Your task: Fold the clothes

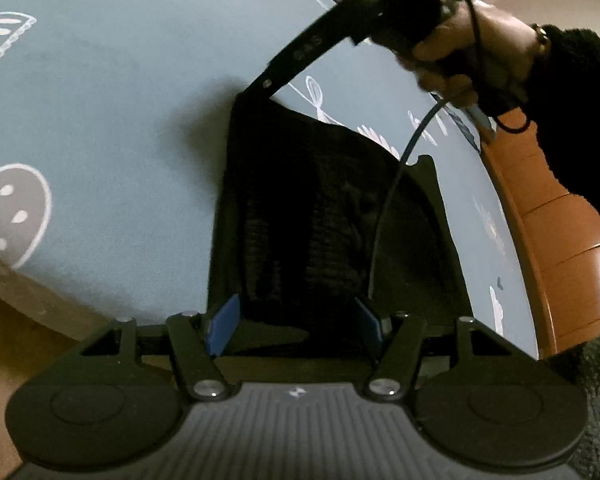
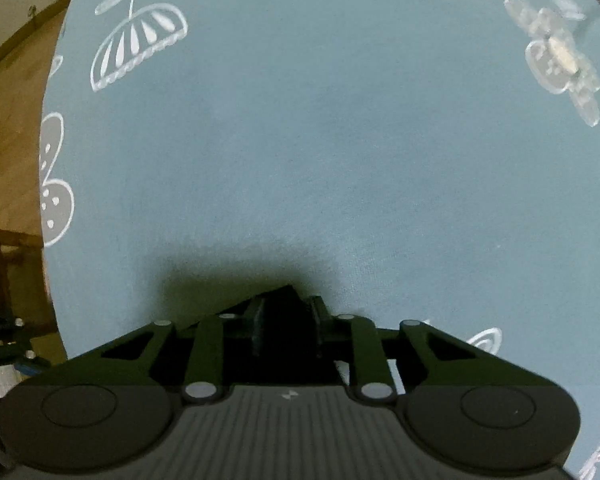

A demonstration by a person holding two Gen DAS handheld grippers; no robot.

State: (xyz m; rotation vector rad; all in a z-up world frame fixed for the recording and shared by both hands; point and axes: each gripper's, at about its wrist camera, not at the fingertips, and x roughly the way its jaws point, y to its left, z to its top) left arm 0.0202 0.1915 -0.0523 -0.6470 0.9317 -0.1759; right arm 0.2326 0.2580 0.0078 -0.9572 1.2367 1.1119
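Garment: black ribbed knit cloth [image 1: 320,208], lying on the blue printed sheet [image 1: 120,100].
Left gripper [image 1: 294,326]: jaws apart; blue pads flank the near hem, grip uncertain.
Right gripper [image 2: 286,326]: narrow gap, dark cloth corner between the pads; pressing unclear.
Right hand [image 1: 472,52]: grips the handle.
Writing: small embossed marks on the black arm, unreadable.

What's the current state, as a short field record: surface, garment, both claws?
surface: blue patterned sheet
garment: black knit garment, lying on the sheet
left claw: pads on either side of the garment's near edge; grip unclear
right claw: pointing down at the garment's far corner; dark cloth between its fingers; grip unclear
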